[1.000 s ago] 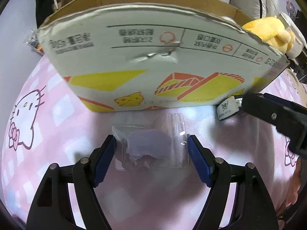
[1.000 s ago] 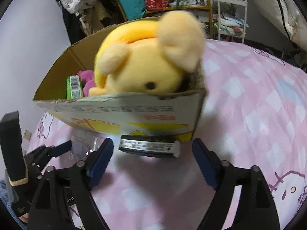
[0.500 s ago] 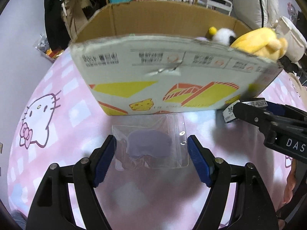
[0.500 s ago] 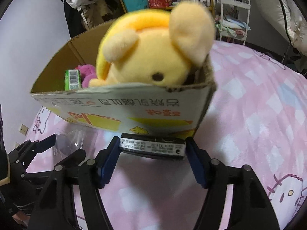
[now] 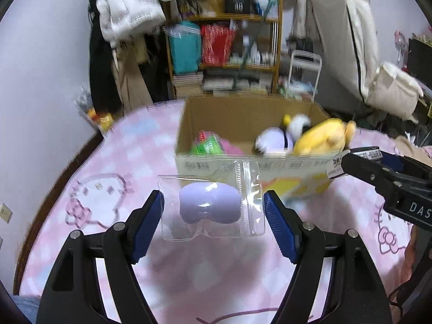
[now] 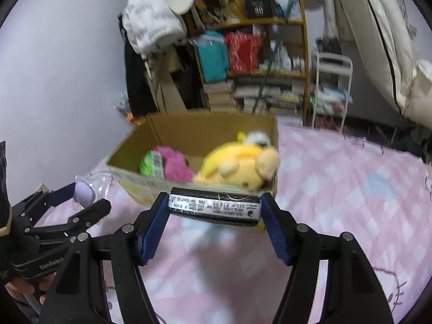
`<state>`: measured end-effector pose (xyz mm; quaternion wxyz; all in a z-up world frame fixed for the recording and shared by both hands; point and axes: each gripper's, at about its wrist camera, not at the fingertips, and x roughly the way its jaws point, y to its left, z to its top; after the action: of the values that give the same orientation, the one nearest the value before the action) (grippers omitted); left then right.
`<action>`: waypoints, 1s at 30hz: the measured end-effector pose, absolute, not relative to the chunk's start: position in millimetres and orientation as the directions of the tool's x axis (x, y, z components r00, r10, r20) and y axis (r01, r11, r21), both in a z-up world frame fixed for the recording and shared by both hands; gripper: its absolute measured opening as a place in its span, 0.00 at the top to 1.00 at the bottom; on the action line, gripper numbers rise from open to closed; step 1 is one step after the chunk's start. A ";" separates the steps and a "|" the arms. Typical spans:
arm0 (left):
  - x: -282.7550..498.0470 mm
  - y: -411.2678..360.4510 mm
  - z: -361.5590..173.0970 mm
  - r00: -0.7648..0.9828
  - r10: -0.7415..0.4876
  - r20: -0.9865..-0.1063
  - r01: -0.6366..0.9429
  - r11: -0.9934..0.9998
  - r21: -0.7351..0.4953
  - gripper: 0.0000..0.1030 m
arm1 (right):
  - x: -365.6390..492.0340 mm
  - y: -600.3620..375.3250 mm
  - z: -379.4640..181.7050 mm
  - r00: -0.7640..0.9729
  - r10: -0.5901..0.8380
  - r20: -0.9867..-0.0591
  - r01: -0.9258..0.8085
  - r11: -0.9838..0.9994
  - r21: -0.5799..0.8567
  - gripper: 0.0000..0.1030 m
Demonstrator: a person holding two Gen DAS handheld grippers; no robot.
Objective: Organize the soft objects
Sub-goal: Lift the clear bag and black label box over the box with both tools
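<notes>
Home bedroom, pink cartoon-cat bedspread, cluttered bookshelf, apparently hanging clothes, blurred.

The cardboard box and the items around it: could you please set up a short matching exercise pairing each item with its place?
Items:
1. yellow plush
2. clear zip bag
3. black packet
4. green packet

Places:
A. between the pads of the left hand-held gripper
B. in the cardboard box, right end
C. in the box, left end
D. between the pads of the right hand-held gripper

Pairs: 1-B, 2-A, 3-D, 4-C
</notes>
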<state>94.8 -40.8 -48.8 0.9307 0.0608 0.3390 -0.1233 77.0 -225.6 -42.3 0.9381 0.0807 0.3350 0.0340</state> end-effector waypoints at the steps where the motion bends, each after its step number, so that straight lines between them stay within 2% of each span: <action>1: 93.1 -40.5 -41.1 0.761 -0.187 -0.621 0.268 0.963 0.038 0.27 | 75.1 -224.4 -36.3 0.789 0.114 -0.603 -0.013 0.985 0.170 0.30; 12: 96.4 -26.2 34.7 0.894 -0.225 -0.387 0.265 0.963 0.054 0.27 | 92.1 -228.7 14.4 0.871 0.118 -0.477 -0.062 0.989 0.132 0.30; 18: 112.6 -30.8 62.8 0.926 -0.220 -0.306 0.255 0.964 0.076 0.27 | 114.5 -232.6 38.2 0.896 0.120 -0.427 -0.074 0.990 0.123 0.30; 24: 132.0 -37.6 67.3 0.933 -0.228 -0.278 0.257 0.964 0.070 0.27 | 130.4 -234.6 45.5 0.915 0.120 -0.386 -0.093 0.992 0.087 0.30; 30: 148.3 -41.6 33.4 0.913 -0.240 -0.329 0.270 0.962 0.047 0.27 | 135.1 -241.0 21.9 0.914 0.129 -0.384 -0.090 0.989 0.117 0.30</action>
<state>148.3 -41.6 33.4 0.9770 0.0458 0.1623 -0.1306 135.1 -241.0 21.9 0.9771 0.0483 0.1993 0.0560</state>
